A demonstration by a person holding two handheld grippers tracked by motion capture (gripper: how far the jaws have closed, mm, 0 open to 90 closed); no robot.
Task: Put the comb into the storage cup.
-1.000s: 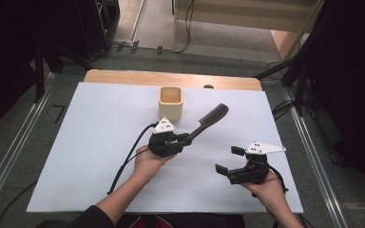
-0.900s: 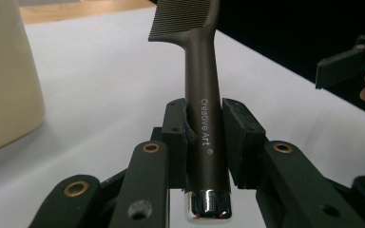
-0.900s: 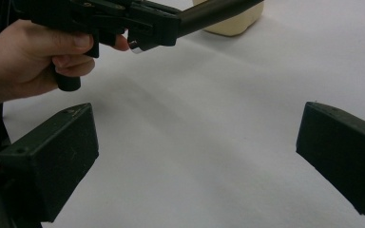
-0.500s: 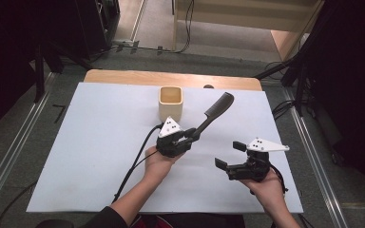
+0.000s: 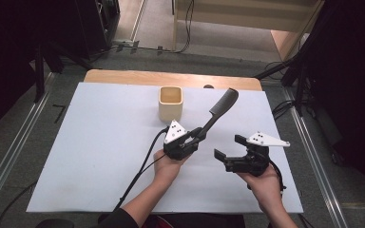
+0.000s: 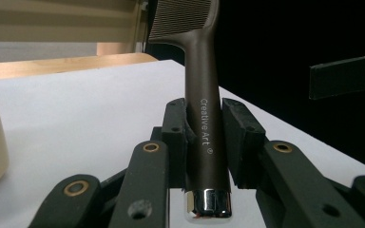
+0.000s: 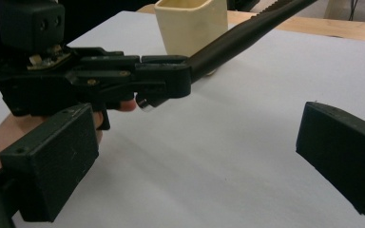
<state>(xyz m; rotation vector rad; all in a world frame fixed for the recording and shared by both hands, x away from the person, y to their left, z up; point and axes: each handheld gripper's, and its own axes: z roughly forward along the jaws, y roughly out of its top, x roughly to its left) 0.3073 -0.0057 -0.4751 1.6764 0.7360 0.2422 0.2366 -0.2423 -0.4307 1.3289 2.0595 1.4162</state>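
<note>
right claw sits nearest, low right over the tabletop, jaws wide with nothing between them; in the right claw view both pads frame bare white surface. left claw is just left of it, clamped on the handle of the comb, pads pressing either side of the handle near its chrome end cap, as the left claw view shows close up. comb is off the tabletop, tilted up and away to the right, toothed head highest. past it stands the cup, upright, cream, looks empty from above, near the far edge of the white sheet; comb head is right of the cup and not touching it. change over the last second: left hand has carried the comb a bit right and toward the far side, so its head now sits farther up in the high view and nearer the wooden strip at the back; grip on the handle unchanged. right hand has lifted slightly and its jaws stayed wide, cup hasn't shifted. reading: comb is picked up and in transit, likely headed for the cup, with the head still beside the rim rather than over it. comb needs swinging left and tipping upright before it can drop in; right claw looks idle, maybe ready to steady the cup.
</note>
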